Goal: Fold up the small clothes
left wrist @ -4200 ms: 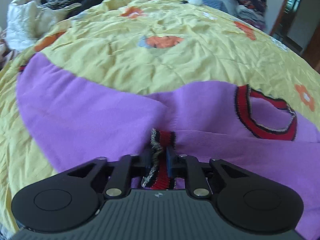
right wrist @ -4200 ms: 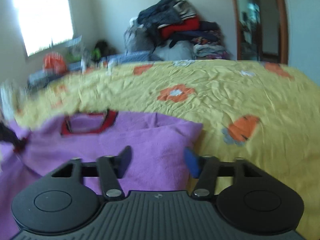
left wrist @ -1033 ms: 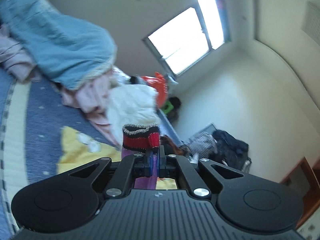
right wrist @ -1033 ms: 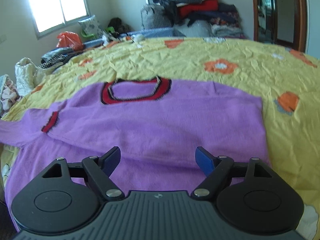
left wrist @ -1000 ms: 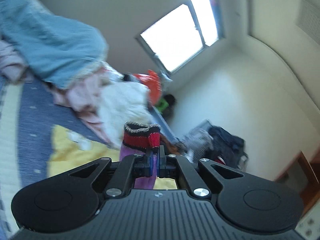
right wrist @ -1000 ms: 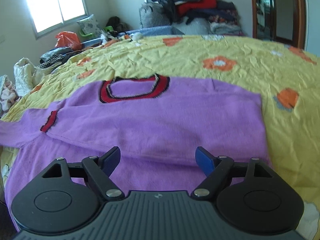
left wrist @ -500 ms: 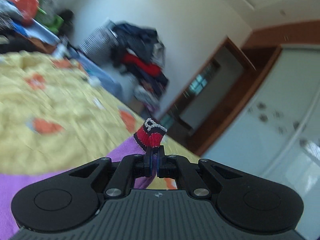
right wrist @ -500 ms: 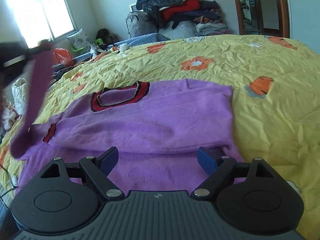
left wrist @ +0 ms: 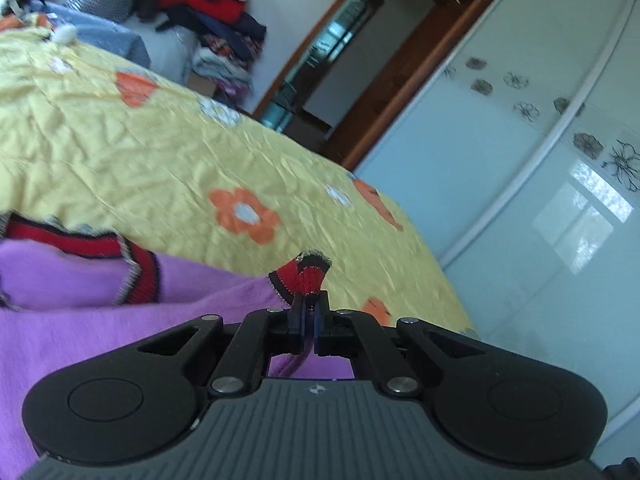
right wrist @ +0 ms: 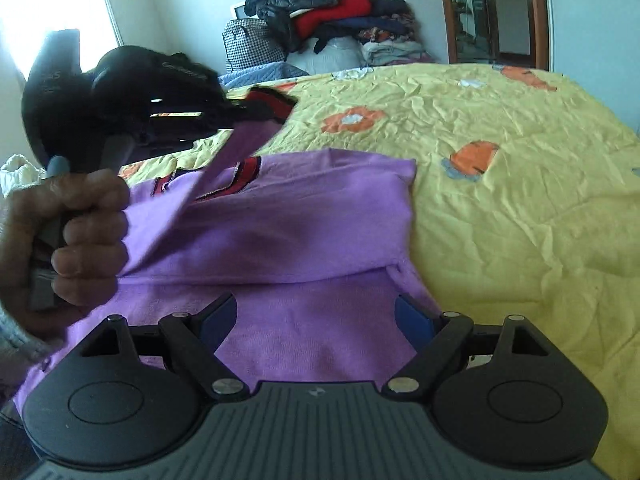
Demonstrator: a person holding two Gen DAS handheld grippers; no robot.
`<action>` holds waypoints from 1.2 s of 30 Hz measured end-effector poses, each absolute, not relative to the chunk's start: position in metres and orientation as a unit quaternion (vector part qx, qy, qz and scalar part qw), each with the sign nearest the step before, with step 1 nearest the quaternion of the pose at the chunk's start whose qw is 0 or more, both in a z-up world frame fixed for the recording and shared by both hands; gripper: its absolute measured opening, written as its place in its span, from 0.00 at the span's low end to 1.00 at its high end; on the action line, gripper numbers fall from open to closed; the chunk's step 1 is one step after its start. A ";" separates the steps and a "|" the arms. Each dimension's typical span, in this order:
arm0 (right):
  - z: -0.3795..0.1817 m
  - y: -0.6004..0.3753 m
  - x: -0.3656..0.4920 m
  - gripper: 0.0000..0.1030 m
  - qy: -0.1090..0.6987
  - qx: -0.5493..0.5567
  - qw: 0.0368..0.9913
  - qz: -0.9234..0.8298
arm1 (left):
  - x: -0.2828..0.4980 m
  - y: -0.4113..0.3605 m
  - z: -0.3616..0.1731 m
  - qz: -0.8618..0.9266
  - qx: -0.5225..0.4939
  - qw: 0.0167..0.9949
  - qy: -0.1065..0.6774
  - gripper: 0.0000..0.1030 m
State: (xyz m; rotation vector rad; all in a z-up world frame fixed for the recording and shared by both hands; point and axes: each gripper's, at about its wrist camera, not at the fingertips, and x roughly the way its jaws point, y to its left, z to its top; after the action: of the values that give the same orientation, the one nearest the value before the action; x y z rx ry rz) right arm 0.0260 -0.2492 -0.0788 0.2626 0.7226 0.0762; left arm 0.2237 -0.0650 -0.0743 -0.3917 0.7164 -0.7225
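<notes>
A purple sweater with a red and black collar lies flat on the yellow flowered bedspread. My left gripper is shut on the red and black cuff of one sleeve. In the right wrist view that gripper, held by a hand, hangs above the sweater's collar end, and the sleeve stretches up to it from the left. My right gripper stands open just above the sweater's near part, nothing between its fingers. The other sleeve lies folded across the body.
A heap of clothes and bags stands beyond the bed's far edge, next to a wooden door frame. Glass wardrobe doors run along the bed's right side. A white bundle sits at the far left.
The left gripper has swung from out at the left, facing the window, across over the sweater with the cuff still in it, dragging the sleeve along. The right gripper has hardly shifted.
</notes>
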 end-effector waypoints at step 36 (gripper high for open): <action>-0.093 -0.234 0.155 0.55 0.361 -0.030 0.930 0.055 | 0.150 0.205 -0.094 -0.092 -0.165 0.911 0.367 0.77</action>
State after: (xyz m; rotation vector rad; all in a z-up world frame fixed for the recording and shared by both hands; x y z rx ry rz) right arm 0.1545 -0.2335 -0.0935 -0.0619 0.7391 0.1126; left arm 0.1504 0.2054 -0.0939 -0.3402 0.7571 -0.1898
